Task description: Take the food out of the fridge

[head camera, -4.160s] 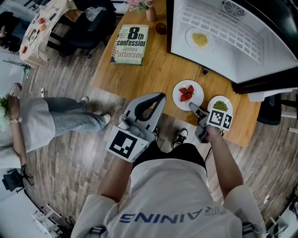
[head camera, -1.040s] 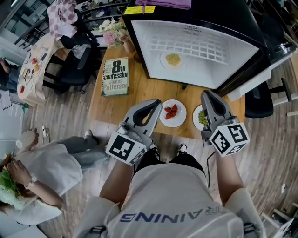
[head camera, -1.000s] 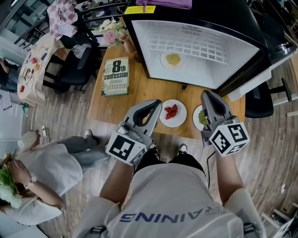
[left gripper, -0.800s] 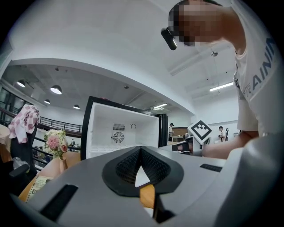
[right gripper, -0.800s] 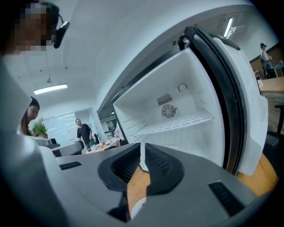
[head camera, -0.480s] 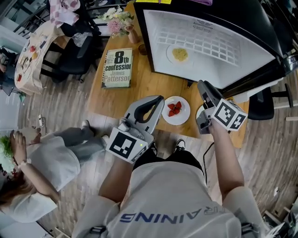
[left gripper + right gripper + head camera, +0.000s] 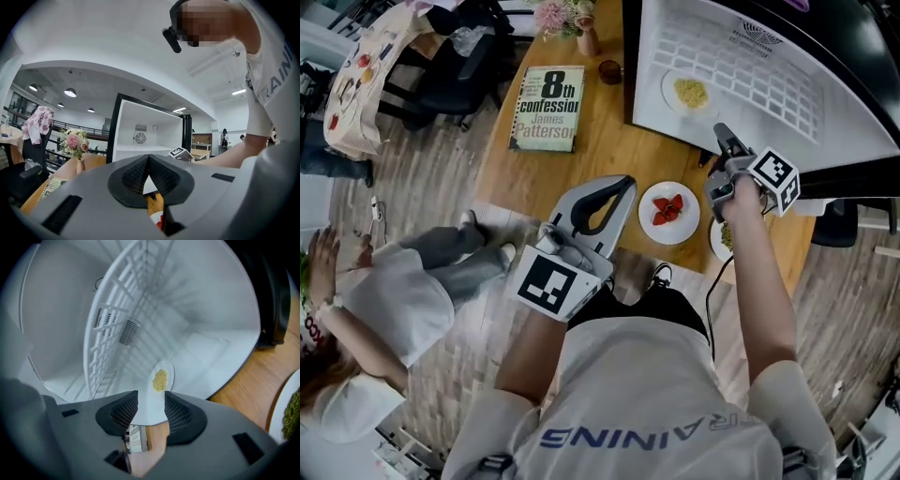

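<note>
Right tongs (image 7: 721, 132) at the mouth of the open fridge (image 7: 825, 112): ribbed black pads spread, having just been opening, and nothing is between them. We note the round white plate of crumbly yellow food (image 7: 690, 92) just beyond them, on the smooth white fridge interior by a wire rack (image 7: 741, 70). Left tongs (image 7: 625, 182) pressed together, empty, over the wooden counter (image 7: 581, 164), left of the strawberry plate (image 7: 668, 212).

The person wears a white T-shirt (image 7: 647, 394) with short sleeves and dark blue letters (image 7: 642, 438). The left tongs (image 7: 624, 183) and right tongs (image 7: 722, 131) are grey. Each has a cube (image 7: 551, 286) with black and white squares. A thin black cable (image 7: 711, 281) runs from the right tongs.
</note>
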A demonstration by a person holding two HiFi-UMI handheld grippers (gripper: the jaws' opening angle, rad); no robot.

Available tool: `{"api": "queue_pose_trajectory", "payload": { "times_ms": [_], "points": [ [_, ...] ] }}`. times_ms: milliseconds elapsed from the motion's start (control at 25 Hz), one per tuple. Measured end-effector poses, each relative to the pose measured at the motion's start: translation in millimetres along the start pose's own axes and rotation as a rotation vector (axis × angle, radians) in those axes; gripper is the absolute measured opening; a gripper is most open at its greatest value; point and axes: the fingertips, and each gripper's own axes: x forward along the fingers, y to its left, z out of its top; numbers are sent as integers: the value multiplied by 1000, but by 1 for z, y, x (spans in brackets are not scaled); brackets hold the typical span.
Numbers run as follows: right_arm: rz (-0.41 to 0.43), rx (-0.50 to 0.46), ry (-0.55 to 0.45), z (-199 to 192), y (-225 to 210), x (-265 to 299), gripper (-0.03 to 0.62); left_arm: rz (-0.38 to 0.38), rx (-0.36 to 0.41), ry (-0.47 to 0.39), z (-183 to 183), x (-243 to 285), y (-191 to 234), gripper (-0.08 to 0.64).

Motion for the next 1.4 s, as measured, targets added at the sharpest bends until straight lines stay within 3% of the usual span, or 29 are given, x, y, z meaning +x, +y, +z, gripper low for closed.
{"api": "queue_pose_trajectory", "payload": {
  "times_ms": [120,200,600,1200,1240,1320,1400],
  "points": [
    [-47,101,-24,4,-18,20,170,11,-2,-1,-5,2,9,8],
    [-67,126,-32,6,-25,32,170,21,-38,41,-12,3,14,8],
    [-133,155,-29,12,-43,76,170,38,-68,68,-26,1,32,8],
    [-144,230,-38,11,-43,92,165,39,-71,87,-31,-6,35,8],
    [-148,234,-37,11,-44,92,147,40,-72,89,-31,-6,35,8],
    [-159,237,-34,9,-48,92,49,43,-75,91,-32,-8,36,8],
    [-148,246,-34,6,-50,90,40,45,-75,91,-33,-9,36,8]
  ]
}}
